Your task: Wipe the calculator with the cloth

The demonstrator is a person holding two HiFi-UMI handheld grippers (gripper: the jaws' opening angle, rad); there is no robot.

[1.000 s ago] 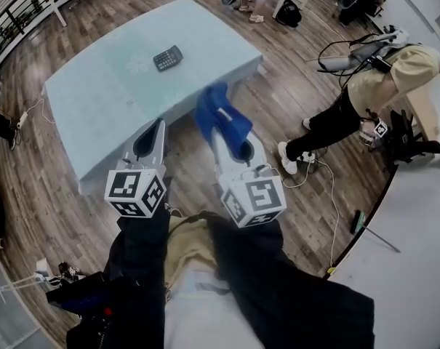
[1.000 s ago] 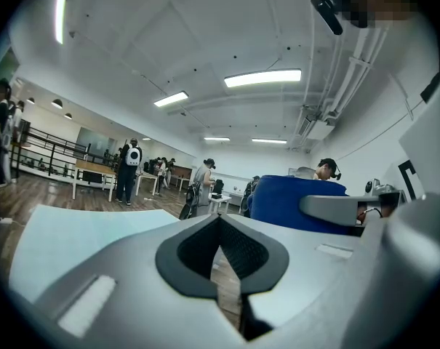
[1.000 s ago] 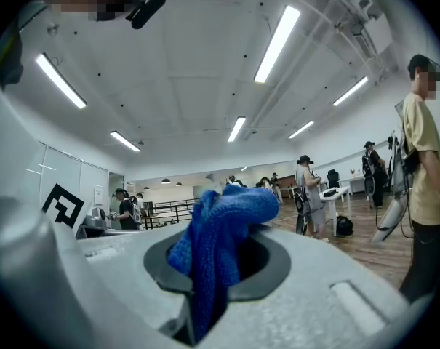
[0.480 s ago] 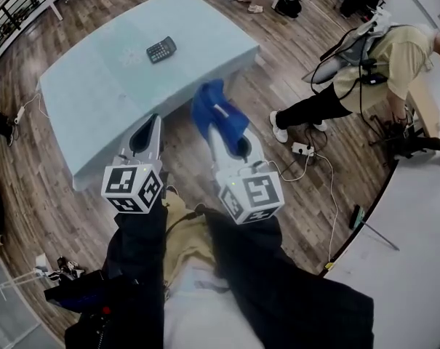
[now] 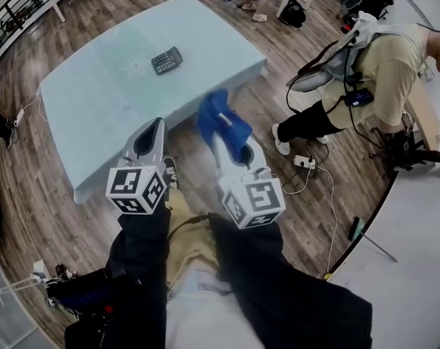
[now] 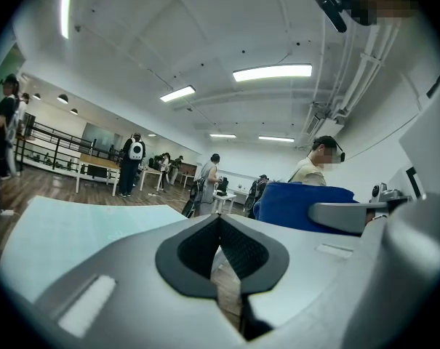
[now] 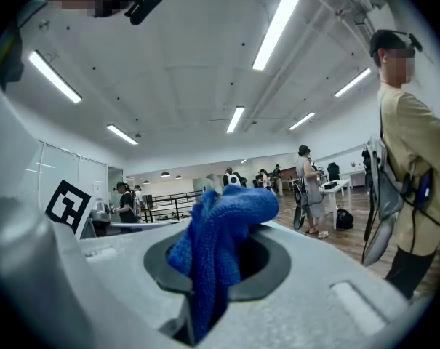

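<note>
The calculator (image 5: 166, 59) lies flat on the pale blue surface (image 5: 96, 100), ahead of both your grippers and well apart from them, a little to the right of the line your left gripper (image 5: 159, 123) points along. Nothing touches it. The blue cloth (image 5: 221, 118) is in your right gripper (image 5: 222, 139): its jaws are clenched on a fold, and the rest bunches up over the tips and hangs down between the pads. That gripper is over the wooden floor (image 5: 278, 195), short of the surface's near edge. Your left gripper, just beside it, has its jaws pressed together with nothing between them. A person in a beige shirt (image 5: 383, 67) stands off to your right gripper's side.
</note>
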